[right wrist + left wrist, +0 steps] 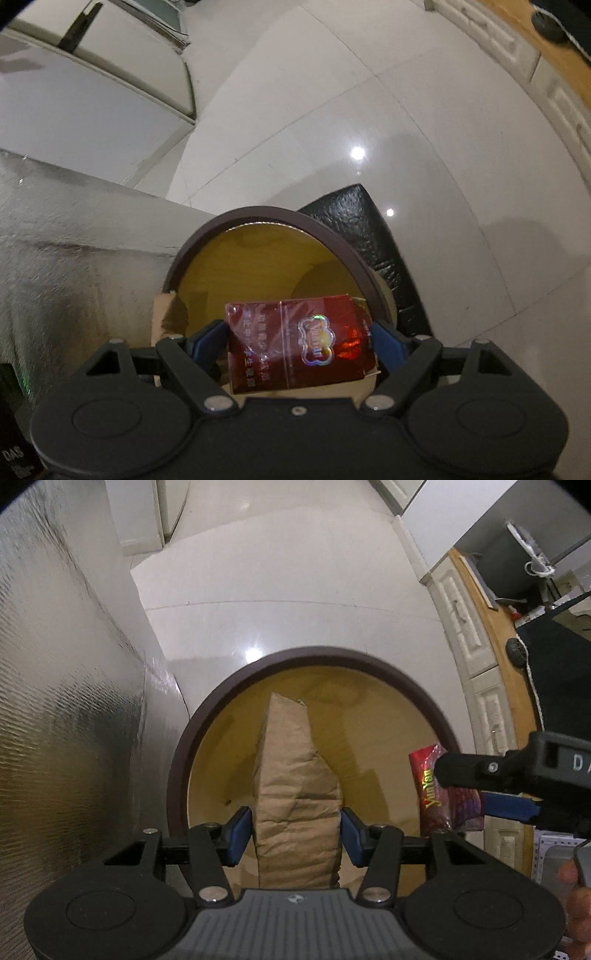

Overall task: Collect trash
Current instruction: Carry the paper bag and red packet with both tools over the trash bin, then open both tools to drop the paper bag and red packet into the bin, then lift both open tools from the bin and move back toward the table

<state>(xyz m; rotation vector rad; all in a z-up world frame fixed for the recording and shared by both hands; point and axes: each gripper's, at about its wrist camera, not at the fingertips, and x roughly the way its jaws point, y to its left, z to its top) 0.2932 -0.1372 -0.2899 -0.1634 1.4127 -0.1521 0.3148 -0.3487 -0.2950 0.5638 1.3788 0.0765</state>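
My left gripper has its jaws clamped on a crumpled brown paper bag, blue pads pressing both sides, and I hold it over the mouth of a round bin with a dark brown rim and yellow-tan inside. My right gripper has its jaws clamped on a red cellophane-wrapped cigarette pack, held just above the near edge of the same bin. In the left wrist view that pack hangs beside the bin's right rim, close to the bag but apart from it. The bin stands on a glossy white tiled floor, beside a silvery textured wall.
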